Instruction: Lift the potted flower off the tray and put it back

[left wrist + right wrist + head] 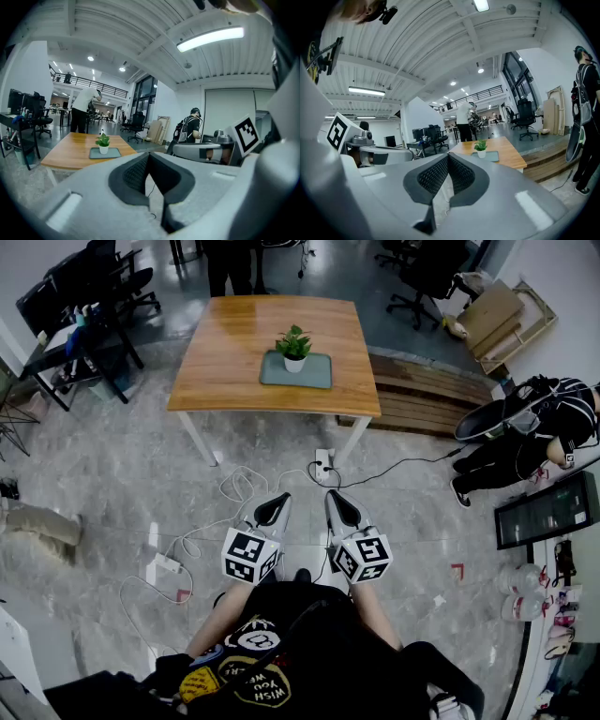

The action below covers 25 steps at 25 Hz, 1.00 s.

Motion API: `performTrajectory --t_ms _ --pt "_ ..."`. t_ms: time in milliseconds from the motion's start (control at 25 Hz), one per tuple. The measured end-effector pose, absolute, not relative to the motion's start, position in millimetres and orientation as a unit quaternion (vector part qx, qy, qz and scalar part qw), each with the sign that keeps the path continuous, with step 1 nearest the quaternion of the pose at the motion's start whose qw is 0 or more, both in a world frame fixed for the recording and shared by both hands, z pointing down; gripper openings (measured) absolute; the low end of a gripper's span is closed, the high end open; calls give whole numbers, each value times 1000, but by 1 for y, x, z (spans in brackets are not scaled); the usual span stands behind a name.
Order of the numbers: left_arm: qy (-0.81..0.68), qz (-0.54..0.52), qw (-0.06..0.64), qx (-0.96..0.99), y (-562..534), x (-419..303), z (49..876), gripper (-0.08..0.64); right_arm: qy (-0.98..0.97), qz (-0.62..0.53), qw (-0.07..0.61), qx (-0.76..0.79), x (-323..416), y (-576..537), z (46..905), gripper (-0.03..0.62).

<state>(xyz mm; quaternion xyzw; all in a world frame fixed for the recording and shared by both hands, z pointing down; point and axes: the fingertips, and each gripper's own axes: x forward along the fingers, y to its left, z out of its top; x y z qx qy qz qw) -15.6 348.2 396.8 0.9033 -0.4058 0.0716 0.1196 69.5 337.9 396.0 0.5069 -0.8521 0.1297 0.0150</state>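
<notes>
The left gripper (275, 509) and right gripper (339, 507) are closed and empty. The potted flower (294, 347) is far ahead, so walk closer and open up first.

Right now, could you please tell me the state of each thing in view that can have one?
potted flower: upright, standing on the tray, untouched.
tray: flat on the table, carrying the flower.
left gripper: jaws together, empty, well short of the table.
right gripper: jaws together, empty, well short of the table.
</notes>
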Motion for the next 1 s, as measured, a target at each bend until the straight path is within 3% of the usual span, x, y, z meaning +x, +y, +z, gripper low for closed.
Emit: performTrajectory --t_ms 560,720,1000 --pt "-398 76 124 906 339 -21 395 -5 -847 141 17 512 63 331 396 0" --pt "-401 40 149 903 333 -39 392 -5 -843 166 -18 512 61 324 395 1" --pt "-407 51 147 900 322 -79 398 -4 -874 139 -10 465 26 327 387 0"
